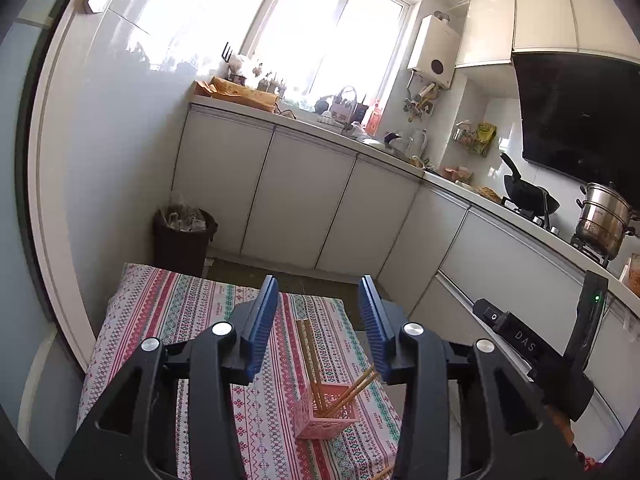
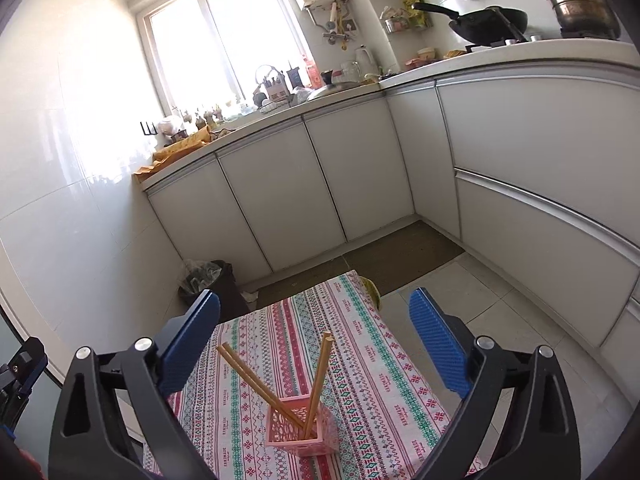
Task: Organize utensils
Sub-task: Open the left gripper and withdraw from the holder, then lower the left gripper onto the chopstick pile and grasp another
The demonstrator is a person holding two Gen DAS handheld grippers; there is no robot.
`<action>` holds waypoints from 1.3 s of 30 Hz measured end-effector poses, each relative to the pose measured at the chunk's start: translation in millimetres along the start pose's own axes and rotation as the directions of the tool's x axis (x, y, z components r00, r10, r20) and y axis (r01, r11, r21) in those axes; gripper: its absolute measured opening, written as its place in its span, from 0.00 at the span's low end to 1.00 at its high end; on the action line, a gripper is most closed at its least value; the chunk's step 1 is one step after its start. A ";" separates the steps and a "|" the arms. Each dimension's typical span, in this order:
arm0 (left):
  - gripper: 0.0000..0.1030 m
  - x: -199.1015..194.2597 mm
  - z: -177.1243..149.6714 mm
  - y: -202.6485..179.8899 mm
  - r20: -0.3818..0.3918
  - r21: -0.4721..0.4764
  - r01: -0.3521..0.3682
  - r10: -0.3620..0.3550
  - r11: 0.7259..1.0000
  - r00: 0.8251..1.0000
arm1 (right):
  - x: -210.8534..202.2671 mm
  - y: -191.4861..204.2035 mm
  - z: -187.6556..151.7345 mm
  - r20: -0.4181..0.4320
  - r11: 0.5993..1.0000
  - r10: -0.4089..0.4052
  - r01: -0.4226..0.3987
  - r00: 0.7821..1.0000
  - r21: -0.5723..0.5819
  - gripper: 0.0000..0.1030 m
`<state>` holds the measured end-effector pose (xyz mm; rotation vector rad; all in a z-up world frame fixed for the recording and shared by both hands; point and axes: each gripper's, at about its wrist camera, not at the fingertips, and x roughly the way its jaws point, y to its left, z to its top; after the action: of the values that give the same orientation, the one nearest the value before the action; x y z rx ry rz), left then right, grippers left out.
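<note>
A pink lattice holder (image 1: 326, 414) (image 2: 302, 428) stands on the patterned tablecloth (image 1: 192, 316) (image 2: 360, 344). Two pairs of wooden chopsticks (image 1: 310, 360) (image 2: 320, 376) lean out of it in different directions. My left gripper (image 1: 320, 312) is open and empty, held above and behind the holder. My right gripper (image 2: 316, 332) is open and empty, also above the holder. The right gripper's body (image 1: 532, 352) shows at the right of the left wrist view. Another wooden stick tip (image 1: 382, 472) pokes in at the bottom edge of the left wrist view.
White kitchen cabinets (image 1: 288, 200) (image 2: 320, 176) run along the far wall and right side. A dark trash bin (image 1: 184, 236) (image 2: 212, 280) stands past the table's far left corner. A wok (image 1: 528, 196) and steel pot (image 1: 604, 220) sit on the stove.
</note>
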<state>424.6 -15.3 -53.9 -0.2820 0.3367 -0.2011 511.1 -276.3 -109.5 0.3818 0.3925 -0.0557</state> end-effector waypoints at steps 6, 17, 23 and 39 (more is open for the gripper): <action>0.93 -8.7 -2.2 -11.1 0.010 0.012 0.022 -0.022 1.000 1.000 | -13.2 -9.2 0.9 -0.010 0.998 -0.062 0.062 0.998 -0.017 0.94; 0.93 7.7 -35.6 -47.2 -0.194 0.206 0.084 -0.043 0.975 0.980 | -64.0 -40.8 -25.5 -0.046 0.988 -0.156 0.155 0.987 -0.021 0.94; 0.93 37.3 -92.4 -75.5 -0.452 0.327 0.254 -0.086 0.910 0.888 | -107.0 -79.0 -73.8 -0.096 0.972 -0.236 0.236 0.967 -0.014 0.94; 0.57 162.4 -272.7 -140.4 -0.899 0.429 0.664 0.217 0.613 0.381 | -130.7 -206.5 -156.9 -0.312 0.872 -0.278 0.375 0.909 0.315 0.94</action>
<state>458.3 -251.3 -306.2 0.7410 1.3077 -0.8287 307.4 -411.8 -266.0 0.6970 0.7088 -0.4244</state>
